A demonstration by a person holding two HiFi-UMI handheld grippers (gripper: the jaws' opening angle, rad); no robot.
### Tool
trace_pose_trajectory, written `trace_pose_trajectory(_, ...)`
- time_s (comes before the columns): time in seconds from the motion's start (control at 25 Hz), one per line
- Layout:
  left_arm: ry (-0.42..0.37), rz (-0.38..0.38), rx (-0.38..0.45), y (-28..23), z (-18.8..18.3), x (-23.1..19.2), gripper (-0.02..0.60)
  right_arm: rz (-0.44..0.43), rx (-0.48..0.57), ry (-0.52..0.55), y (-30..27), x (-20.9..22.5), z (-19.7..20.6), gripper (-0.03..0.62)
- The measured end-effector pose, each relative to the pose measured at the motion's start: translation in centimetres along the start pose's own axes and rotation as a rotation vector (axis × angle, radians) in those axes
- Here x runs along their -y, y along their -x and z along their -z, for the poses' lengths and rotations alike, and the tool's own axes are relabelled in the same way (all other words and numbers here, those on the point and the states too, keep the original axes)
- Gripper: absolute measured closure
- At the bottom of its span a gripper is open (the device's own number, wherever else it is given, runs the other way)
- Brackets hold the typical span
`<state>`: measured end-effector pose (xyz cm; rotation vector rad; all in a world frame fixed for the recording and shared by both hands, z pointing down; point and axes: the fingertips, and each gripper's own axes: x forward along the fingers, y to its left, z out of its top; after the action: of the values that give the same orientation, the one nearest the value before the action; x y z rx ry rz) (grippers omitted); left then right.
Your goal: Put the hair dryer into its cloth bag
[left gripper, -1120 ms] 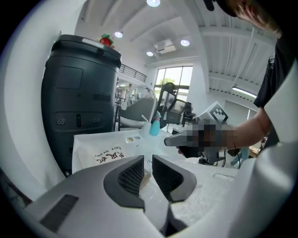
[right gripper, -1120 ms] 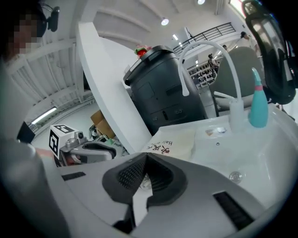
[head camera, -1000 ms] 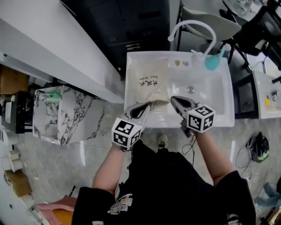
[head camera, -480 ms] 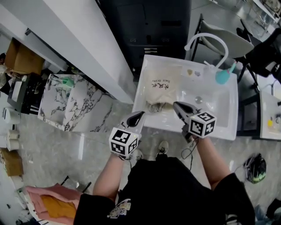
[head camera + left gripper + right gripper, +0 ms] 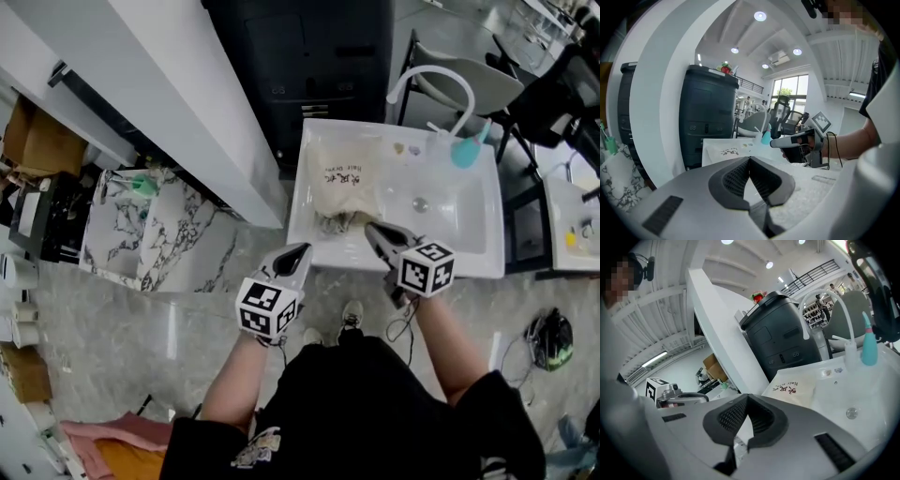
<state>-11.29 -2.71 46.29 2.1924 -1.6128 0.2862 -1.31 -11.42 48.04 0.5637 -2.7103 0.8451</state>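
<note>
Head view shows the cloth bag [image 5: 345,178] lying flat in the left half of the white sink [image 5: 469,262], its mouth toward us. A dark shape in this mouth we judge to be the hair dryer [image 5: 339,223], though it is too small to be sure.

The left gripper [image 5: 294,253] at 7 o'clock from the mouth and the right gripper [image 5: 372,228] at 4 o'clock both have fingers together, with nothing between them.

We expect the bag to be soft and light and the dryer stiff and heavier, so we would pinch the hem. The faucet [image 5: 427,80] at 1 o'clock and the teal bottle [image 5: 464,150] at 2 o'clock stand well apart. Only the sink's front rim is in the way.
</note>
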Motion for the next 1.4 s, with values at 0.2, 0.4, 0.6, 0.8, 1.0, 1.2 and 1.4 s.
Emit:
trace_pose_trajectory(0.2,-0.025,0.078,0.011,2.2,-0.4,1.0,0.578,0.077,0.036,0.003,2.1,-2.6,0.3,0.595)
trace_pose_trajectory(0.4,-0.046,0.121,0.033,4.9,0.0,1.2,0.578,0.157,0.094,-0.008,4.1,-5.1,0.7,0.595)
trace_pose_trajectory(0.6,-0.042,0.161,0.033,6.9,1.2,2.1,0.578,0.213,0.126,0.032,6.5,-7.6,1.5,0.595)
trace_pose_trajectory(0.8,-0.027,0.186,0.041,8.0,2.1,3.3,0.578,0.242,0.115,0.070,8.2,-9.5,2.9,0.595)
trace_pose_trajectory(1.0,-0.028,0.180,0.041,8.7,2.6,4.2,0.578,0.237,0.116,0.076,9.0,-9.9,3.4,0.595)
trace_pose_trajectory(1.2,-0.022,0.132,0.062,8.8,2.2,5.6,0.578,0.201,0.113,0.100,10.3,-9.6,3.1,0.595)
trace_pose_trajectory(1.4,0.007,0.062,0.083,8.6,2.3,7.7,0.578,0.143,0.109,0.118,12.0,-9.4,3.1,0.595)
